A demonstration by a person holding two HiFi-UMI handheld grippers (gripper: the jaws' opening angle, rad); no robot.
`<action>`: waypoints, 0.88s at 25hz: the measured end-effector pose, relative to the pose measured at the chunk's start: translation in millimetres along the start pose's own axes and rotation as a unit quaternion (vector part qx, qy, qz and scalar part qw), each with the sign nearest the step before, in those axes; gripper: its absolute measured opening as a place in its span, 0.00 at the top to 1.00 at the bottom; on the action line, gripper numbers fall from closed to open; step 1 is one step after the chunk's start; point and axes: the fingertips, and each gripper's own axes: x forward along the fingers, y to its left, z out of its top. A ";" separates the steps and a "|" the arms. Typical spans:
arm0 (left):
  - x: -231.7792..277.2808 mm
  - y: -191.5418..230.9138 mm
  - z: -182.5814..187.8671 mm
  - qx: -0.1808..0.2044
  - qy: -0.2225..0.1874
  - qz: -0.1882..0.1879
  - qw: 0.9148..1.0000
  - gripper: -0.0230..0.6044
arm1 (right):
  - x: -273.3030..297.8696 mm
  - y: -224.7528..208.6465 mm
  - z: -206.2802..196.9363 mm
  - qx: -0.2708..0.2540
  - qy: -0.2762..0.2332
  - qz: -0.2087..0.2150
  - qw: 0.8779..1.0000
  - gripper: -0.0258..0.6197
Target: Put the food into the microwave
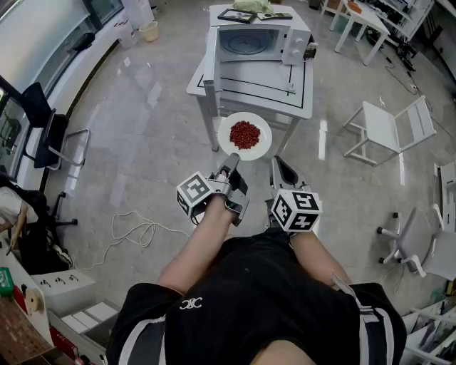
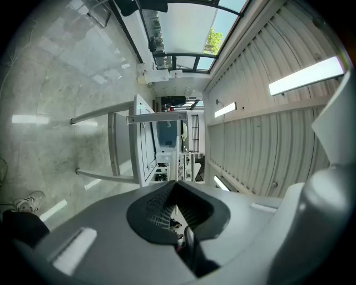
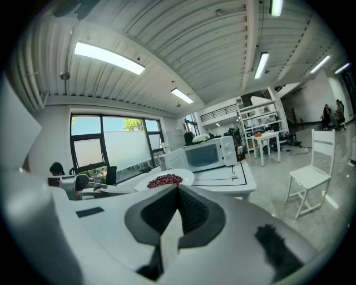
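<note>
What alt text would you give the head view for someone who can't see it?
A person's left gripper holds a white plate of red food by its rim, in front of a white table bearing a microwave with its door open. The right gripper hangs beside it, shut and empty.

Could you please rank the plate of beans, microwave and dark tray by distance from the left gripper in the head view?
1. plate of beans, in the jaws of the left gripper.
2. microwave, straight ahead.
3. dark tray, behind it.
</note>
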 end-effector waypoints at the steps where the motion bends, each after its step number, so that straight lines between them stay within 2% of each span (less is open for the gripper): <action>1: 0.2 0.5 -0.3 0.000 0.001 0.000 1.000 0.95 | -0.8 -0.4 0.4 0.004 -0.004 0.000 1.000 0.95; 10: 4.2 2.1 -12.1 0.002 0.014 0.002 1.000 0.95 | -11.6 -13.3 1.8 0.023 -0.017 -0.012 1.000 0.95; 22: 12.0 5.8 -17.6 0.003 0.025 0.011 1.000 0.95 | -14.1 -23.0 -1.6 0.031 -0.011 -0.020 0.999 0.95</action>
